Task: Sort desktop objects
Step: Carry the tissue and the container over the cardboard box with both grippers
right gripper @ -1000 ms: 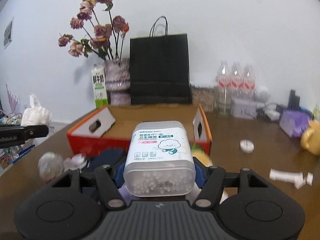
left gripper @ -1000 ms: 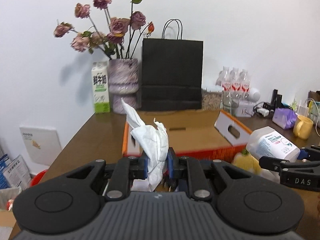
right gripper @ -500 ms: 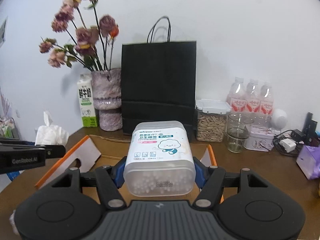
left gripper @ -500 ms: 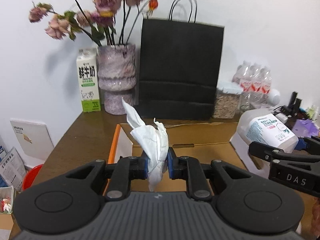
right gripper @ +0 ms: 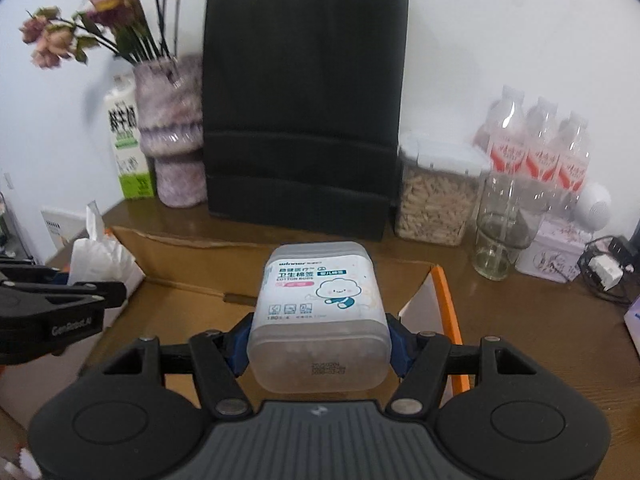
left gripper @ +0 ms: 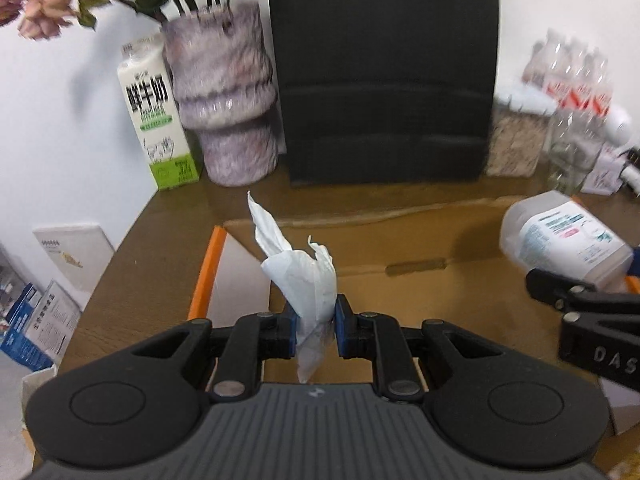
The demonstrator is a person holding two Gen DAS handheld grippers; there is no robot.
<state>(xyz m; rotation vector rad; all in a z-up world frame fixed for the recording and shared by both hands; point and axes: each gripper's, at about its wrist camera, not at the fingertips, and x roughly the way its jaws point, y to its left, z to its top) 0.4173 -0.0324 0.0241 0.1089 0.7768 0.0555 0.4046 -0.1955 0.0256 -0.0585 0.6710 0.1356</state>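
My left gripper (left gripper: 316, 330) is shut on a crumpled white tissue (left gripper: 304, 276) and holds it over the left part of an open cardboard box (left gripper: 400, 248) with orange edges. My right gripper (right gripper: 320, 350) is shut on a translucent cotton swab box (right gripper: 320, 312) and holds it above the same cardboard box (right gripper: 192, 304), towards its right side. The cotton swab box also shows at the right of the left wrist view (left gripper: 568, 240). The tissue and the left gripper show at the left of the right wrist view (right gripper: 100, 256).
Along the wall stand a black paper bag (right gripper: 304, 120), a purple vase of dried roses (right gripper: 172, 132), a milk carton (left gripper: 154, 120), a jar of grain (right gripper: 436, 196), a glass (right gripper: 504, 232) and water bottles (right gripper: 540, 140). A charger and cables (right gripper: 604, 272) lie at the right.
Both grippers have moved forward and over the open box with their loads still held. The back wall items now look closer.
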